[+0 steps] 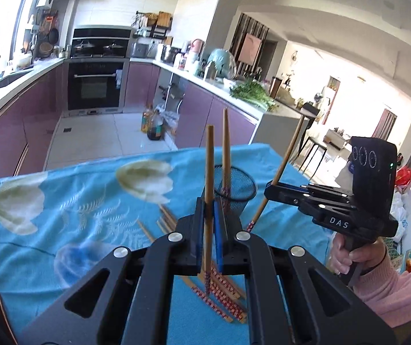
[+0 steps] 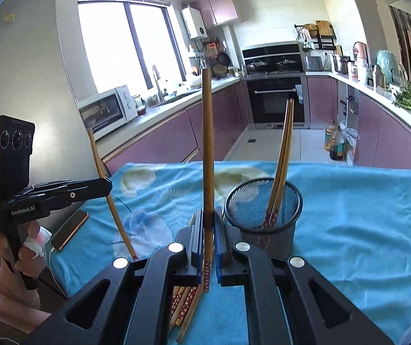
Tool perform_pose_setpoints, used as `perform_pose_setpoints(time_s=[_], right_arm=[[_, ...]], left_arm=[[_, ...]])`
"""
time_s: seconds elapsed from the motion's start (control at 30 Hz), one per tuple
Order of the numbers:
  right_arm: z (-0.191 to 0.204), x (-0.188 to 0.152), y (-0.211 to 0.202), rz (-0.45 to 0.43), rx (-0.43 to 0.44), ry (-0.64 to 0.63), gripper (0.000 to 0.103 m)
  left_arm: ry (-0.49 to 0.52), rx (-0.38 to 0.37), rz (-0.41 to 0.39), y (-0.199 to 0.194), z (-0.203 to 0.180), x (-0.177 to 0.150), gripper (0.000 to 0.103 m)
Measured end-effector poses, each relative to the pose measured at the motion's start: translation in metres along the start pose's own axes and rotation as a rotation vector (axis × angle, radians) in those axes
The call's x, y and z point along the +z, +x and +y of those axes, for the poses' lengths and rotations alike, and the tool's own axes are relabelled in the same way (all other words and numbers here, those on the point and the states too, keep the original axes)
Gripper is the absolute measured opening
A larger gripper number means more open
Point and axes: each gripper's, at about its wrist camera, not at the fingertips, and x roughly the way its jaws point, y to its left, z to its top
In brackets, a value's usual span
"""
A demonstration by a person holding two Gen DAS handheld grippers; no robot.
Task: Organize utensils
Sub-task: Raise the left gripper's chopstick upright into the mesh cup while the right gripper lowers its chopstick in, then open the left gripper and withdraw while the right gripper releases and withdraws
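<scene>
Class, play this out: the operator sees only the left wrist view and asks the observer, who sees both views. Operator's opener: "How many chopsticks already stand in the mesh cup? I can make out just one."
Observer: Two, in the right wrist view: the chopsticks in the cup lean together against the mesh cup rim.
Operator: Is anything lying at the table's left edge, beyond my frame?
Observer: Yes, a phone lies flat on the blue cloth near the left hand.
Operator: Does the right gripper grip its chopstick squarely?
Observer: Yes. The right gripper is shut on an upright chopstick, patterned end down.
</scene>
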Motion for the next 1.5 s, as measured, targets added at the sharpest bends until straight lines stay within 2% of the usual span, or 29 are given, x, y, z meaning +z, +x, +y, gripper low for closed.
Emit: perform_pose_setpoints(time_s=[0.3,0.67,0.83,1.2,1.5], right_arm=[[-0.007,0.035,-0.014,-0.078,-0.009,-0.025,0.006],[-0.016,0.071,-0.015,-0.158,-0.058,-0.067,0.006],[-0.026,0.069,0.008,-0.115,-0.091,-0.065,0.006],[-0.046,0.045,0.055,0.084,-0.075,-0.006,0.006],[-0.053,0.042,0.075,0.136,-0.093,0.044,0.007]], left_arm=[[0.024,-0.047,-0.095,0.008,-0.016,0.052,0.007],[0.081,-0.061,-0.145,0.028,-0.047,0.102,0.007],[0.106,-0.015,-0.108,0.05,-0.052,0.103,0.007],[0.126,0.004,0.107,0.118,-0.046,0.075,0.007],[0.124,0.025,0.152,0.145,-0.035,0.071,0.009]])
